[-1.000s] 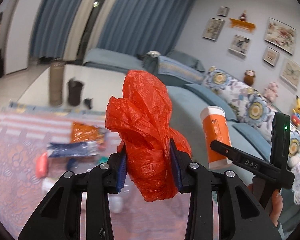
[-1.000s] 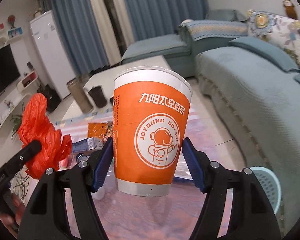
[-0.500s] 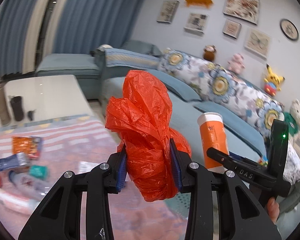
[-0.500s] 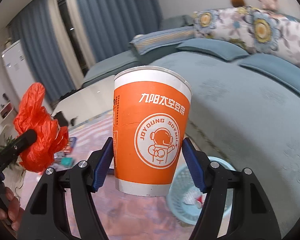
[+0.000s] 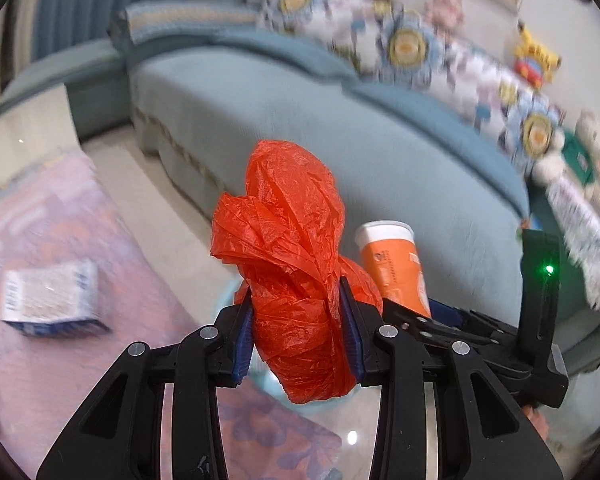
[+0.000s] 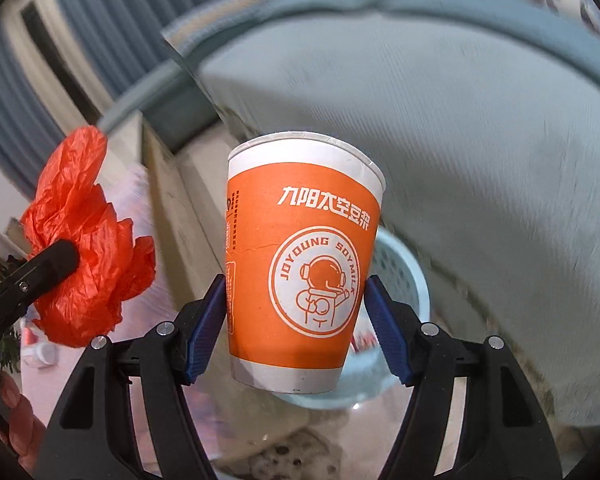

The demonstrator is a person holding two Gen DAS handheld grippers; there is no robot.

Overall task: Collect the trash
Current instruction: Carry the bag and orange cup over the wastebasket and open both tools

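Observation:
My left gripper (image 5: pixel 296 332) is shut on a crumpled red plastic bag (image 5: pixel 288 248), which bulges above and below the blue pads. My right gripper (image 6: pixel 296 320) is shut on an upright orange and white paper cup (image 6: pixel 300 256) printed with an astronaut logo. In the right wrist view the red plastic bag (image 6: pixel 84 240) hangs at the left; in the left wrist view the paper cup (image 5: pixel 396 264) shows just right of the bag. A pale blue trash basket (image 6: pixel 400 280) stands on the floor right behind and below the cup, partly hidden by it.
A blue-grey sofa (image 5: pixel 340 128) with floral cushions fills the background. At left lies a table with a pink patterned cloth (image 5: pixel 52 240) and a small blue and white packet (image 5: pixel 48 300) on it. Pale floor runs between table and sofa.
Both grippers have swung away from the table toward the sofa and tilted down, each still holding its item. The basket now sits close behind the cup; the table's trash slid off to the left.

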